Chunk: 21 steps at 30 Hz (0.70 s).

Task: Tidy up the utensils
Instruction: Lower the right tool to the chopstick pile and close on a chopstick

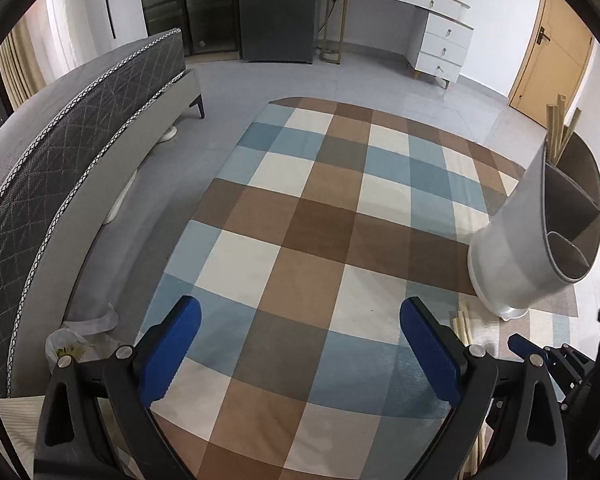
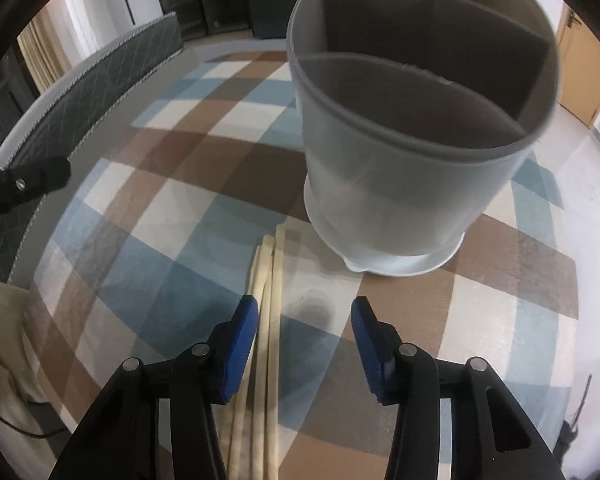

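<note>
Looking down on a checked cloth (image 1: 300, 220) of blue, brown and cream squares. Far left: one grey quilted bed (image 1: 60, 140), with one crumpled plastic bag (image 1: 68, 344) near its foot, just left of the cloth's edge. Beyond the cloth's far edge, bare grey floor, then one dark fridge (image 1: 276, 12), one white dressing table (image 1: 440, 24) with three stacked drawers on its right end, and one wooden door (image 1: 548, 52) at far right.

Near, at the left: left gripper (image 1: 300, 312), two blue-padded fingers (image 1: 180, 344) spread wide over the cloth, nothing between them. Wide open cloth ahead of it and to its left, all the way to the far edge.

At the right: right gripper (image 2: 305, 306), pointing steeply down, jaws partly apart and pressing on nothing. Between them, close against the left pad, a small bundle of pale chopsticks (image 2: 266, 280) lying flat on the cloth and running away towards the holder; about three or four, exact count unclear from blur.

Just beyond their far ends: one round grey utensil holder (image 2: 380, 184), upright on a white base, split inside into three compartments: one large near one and two smaller far ones. A few more pale sticks (image 1: 556, 128) standing up from its far side. Little free room between holder and right gripper; clear cloth to the left of both.
</note>
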Available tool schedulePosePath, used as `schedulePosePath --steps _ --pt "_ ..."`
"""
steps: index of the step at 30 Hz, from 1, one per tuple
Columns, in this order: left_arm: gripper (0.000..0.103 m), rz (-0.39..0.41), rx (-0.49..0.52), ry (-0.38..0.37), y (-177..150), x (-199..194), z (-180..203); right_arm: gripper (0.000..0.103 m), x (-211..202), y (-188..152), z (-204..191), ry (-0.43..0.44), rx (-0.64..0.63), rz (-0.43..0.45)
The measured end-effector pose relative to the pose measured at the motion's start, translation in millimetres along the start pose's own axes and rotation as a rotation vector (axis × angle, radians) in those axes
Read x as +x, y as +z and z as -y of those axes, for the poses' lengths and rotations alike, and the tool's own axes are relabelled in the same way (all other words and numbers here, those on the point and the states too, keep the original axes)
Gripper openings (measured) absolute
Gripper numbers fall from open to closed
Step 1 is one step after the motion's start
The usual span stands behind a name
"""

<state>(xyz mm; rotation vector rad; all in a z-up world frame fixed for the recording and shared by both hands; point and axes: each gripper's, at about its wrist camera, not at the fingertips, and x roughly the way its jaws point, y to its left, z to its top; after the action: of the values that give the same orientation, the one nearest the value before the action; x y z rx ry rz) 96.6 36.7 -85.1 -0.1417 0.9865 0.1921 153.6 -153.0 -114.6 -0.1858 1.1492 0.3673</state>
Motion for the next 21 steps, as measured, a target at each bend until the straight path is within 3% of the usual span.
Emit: schedulePosePath --steps 7,17,21 --pt "0.097 -0.024 -0.008 0.004 0 6 -4 0.040 8 -3 7 -0.022 0.022 -0.044" --pt "0.097 -0.035 -0.021 0.020 1 9 -14 0.042 17 18 0 -0.027 0.002 0.008" --pt "0.097 -0.032 -0.030 0.035 2 12 -20 0.038 21 24 -7 -0.023 -0.011 0.022"
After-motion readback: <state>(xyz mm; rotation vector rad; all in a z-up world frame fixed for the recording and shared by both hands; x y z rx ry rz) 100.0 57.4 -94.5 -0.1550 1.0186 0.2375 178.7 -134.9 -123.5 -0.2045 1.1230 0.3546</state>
